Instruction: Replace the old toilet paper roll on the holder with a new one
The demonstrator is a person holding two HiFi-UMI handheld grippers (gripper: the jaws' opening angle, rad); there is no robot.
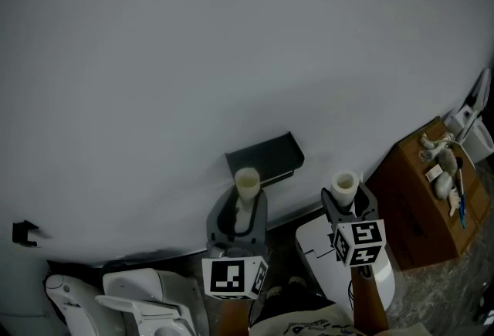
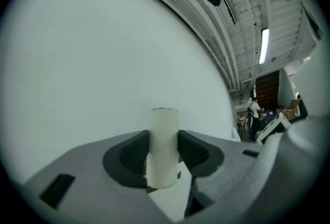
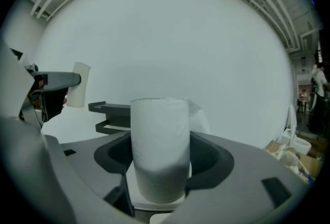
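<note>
My left gripper (image 1: 245, 207) is shut on a thin cream cardboard tube (image 1: 247, 189), which stands upright between its jaws. The left gripper view shows the same tube (image 2: 164, 145) with the dark pads (image 2: 135, 153) pressed on both sides. My right gripper (image 1: 345, 203) is shut on a thicker white toilet paper roll (image 1: 344, 188), which fills the jaws in the right gripper view (image 3: 160, 148). A black holder with a shelf (image 1: 266, 159) hangs on the white wall, just above and behind the left gripper. In the right gripper view the holder (image 3: 111, 115) lies left of the roll and bears nothing.
A brown cardboard box (image 1: 417, 207) with small items on top stands at the right. White toilet parts (image 1: 147, 300) lie at the bottom left and a white tank (image 1: 316, 246) sits below the right gripper. A small black hook (image 1: 25, 232) is on the wall at far left.
</note>
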